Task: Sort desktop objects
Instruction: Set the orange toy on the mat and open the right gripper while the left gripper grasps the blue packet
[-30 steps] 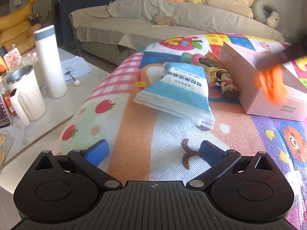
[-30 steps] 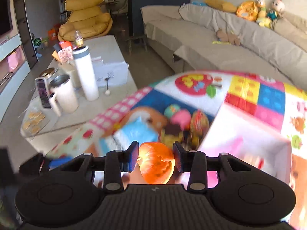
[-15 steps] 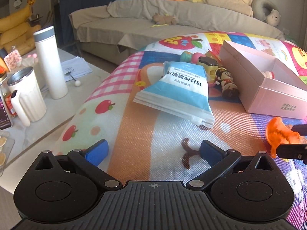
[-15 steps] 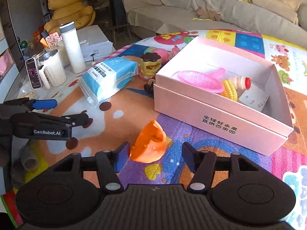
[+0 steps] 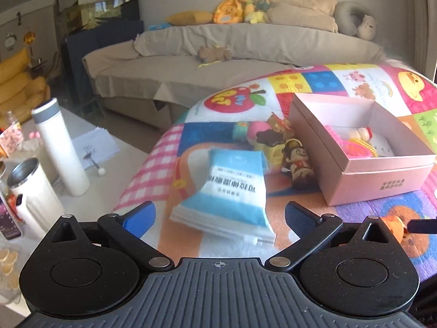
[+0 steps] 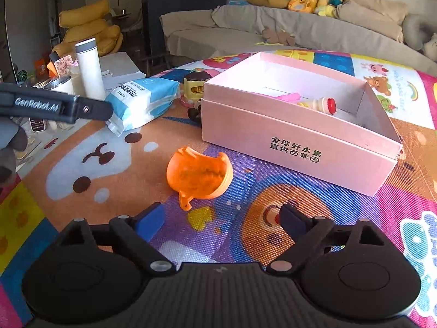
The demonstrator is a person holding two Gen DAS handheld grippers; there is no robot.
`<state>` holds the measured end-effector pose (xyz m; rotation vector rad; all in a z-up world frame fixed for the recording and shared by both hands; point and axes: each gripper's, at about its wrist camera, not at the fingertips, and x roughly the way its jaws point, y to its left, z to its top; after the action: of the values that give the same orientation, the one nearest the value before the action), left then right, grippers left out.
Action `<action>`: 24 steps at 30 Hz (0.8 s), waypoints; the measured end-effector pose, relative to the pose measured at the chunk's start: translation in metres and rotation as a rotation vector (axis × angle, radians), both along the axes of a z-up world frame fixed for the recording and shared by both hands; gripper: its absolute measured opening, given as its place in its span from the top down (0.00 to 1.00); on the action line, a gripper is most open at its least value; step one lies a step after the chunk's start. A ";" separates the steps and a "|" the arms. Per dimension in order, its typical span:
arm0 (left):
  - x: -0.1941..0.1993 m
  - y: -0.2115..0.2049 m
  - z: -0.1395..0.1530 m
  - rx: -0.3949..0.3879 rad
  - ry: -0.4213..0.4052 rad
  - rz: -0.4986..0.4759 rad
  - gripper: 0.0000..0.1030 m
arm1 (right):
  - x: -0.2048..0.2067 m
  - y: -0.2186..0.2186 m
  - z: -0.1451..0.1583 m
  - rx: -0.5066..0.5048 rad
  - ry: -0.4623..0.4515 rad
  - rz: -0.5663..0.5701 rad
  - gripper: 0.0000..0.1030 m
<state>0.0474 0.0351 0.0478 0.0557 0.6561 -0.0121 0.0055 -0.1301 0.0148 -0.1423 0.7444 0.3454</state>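
Right wrist view: jaws of the right gripper (image 6: 221,218) wide apart and opening, nothing pressed between the pads. Orange shell (image 6: 199,175) lying free on the mat (image 6: 273,196), just ahead of the fingertips, hollow side up, touching neither pad. Pink box (image 6: 295,142) ahead and to the right of that gripper, open-topped, with a small bottle (image 6: 322,105) and something pink inside. Blue pack (image 6: 142,98) further ahead and to the left, flat on the mat, with a yellow toy (image 6: 195,87) just beside it near the box's left corner. Left gripper (image 6: 90,109) reaching in from the left edge, above the mat, near the pack.

Left wrist view: left gripper (image 5: 220,213) spread wide, empty, pads apart on either side of the blue pack (image 5: 232,191), which lay just ahead and untouched. Figurine (image 5: 299,161) beyond the pack, close by the box (image 5: 382,175) ahead to the right. Shell (image 5: 393,225) low at the right, half hidden behind the gripper's body. White flask (image 5: 61,147) and a mug (image 5: 32,188) off to the left on a table (image 5: 114,169).
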 end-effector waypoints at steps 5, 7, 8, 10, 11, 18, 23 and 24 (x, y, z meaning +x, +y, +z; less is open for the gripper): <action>0.039 -0.008 -0.022 0.025 0.098 0.012 0.04 | 0.002 -0.001 -0.002 0.008 0.019 0.000 0.00; 0.042 -0.007 -0.027 0.038 0.112 0.032 0.14 | 0.002 -0.001 -0.003 0.011 0.019 0.001 0.00; 0.042 -0.006 -0.028 0.040 0.117 0.037 0.16 | 0.002 -0.001 -0.003 0.011 0.019 0.001 0.00; 0.036 -0.001 -0.026 0.025 0.115 0.031 0.21 | 0.002 -0.001 -0.003 0.012 0.020 0.002 0.00; 0.032 0.000 -0.025 0.023 0.115 0.021 0.27 | 0.003 -0.001 -0.003 0.013 0.020 0.002 0.00; -0.015 0.008 -0.016 -0.007 0.153 -0.010 0.51 | 0.002 -0.001 -0.003 0.016 0.021 0.003 0.00; -0.055 0.015 -0.012 -0.130 0.210 -0.030 0.52 | 0.002 -0.003 -0.002 0.024 0.037 0.023 0.00; -0.059 0.016 -0.013 -0.144 0.218 -0.029 0.51 | 0.001 -0.002 -0.002 0.019 0.036 0.028 0.00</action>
<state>-0.0116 0.0508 0.0350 -0.0759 0.8706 -0.0945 0.0066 -0.1325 0.0124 -0.1293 0.7756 0.3827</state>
